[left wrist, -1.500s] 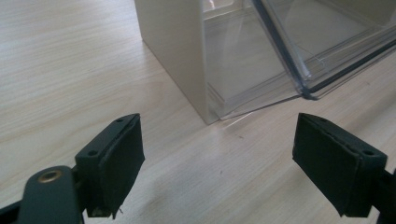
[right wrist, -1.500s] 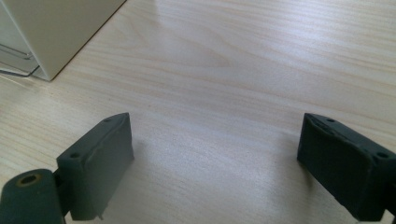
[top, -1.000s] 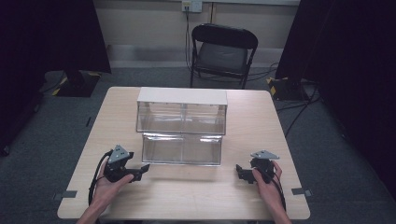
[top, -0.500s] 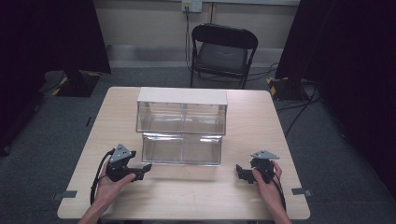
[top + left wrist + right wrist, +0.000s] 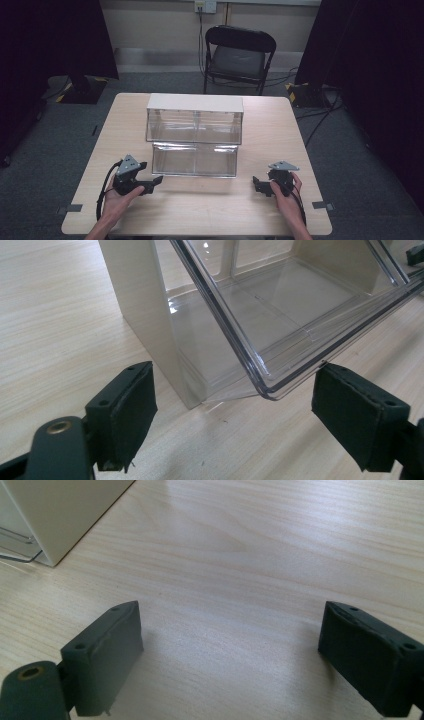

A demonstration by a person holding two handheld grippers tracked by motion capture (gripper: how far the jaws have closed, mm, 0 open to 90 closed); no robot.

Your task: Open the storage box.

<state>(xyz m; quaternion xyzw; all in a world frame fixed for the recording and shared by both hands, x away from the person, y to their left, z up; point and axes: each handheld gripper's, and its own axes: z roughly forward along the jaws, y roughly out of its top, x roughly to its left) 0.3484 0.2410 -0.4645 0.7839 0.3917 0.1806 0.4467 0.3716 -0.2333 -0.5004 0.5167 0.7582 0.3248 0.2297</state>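
A white cabinet (image 5: 195, 104) with clear plastic drawers stands mid-table. Its lower clear drawer (image 5: 194, 159) is pulled out toward the person. My left gripper (image 5: 150, 184) is open, low over the table just left of the drawer's front corner. In the left gripper view the clear drawer's corner (image 5: 280, 365) hangs between the wide-apart pads (image 5: 127, 410), with the cabinet's side wall (image 5: 150, 315) behind. My right gripper (image 5: 261, 184) is open near the table's front right, apart from the drawer. Its view shows bare wood between the pads (image 5: 107, 650) and the cabinet's corner (image 5: 60, 510) at top left.
The wooden table (image 5: 280, 135) has open room on both sides of the cabinet. A black folding chair (image 5: 239, 55) stands behind the table. Dark curtains hang on both sides. Cables run on the grey floor at the right (image 5: 320, 117).
My left gripper has shifted slightly right and forward, toward the drawer's front left corner. The right gripper has stayed in place.
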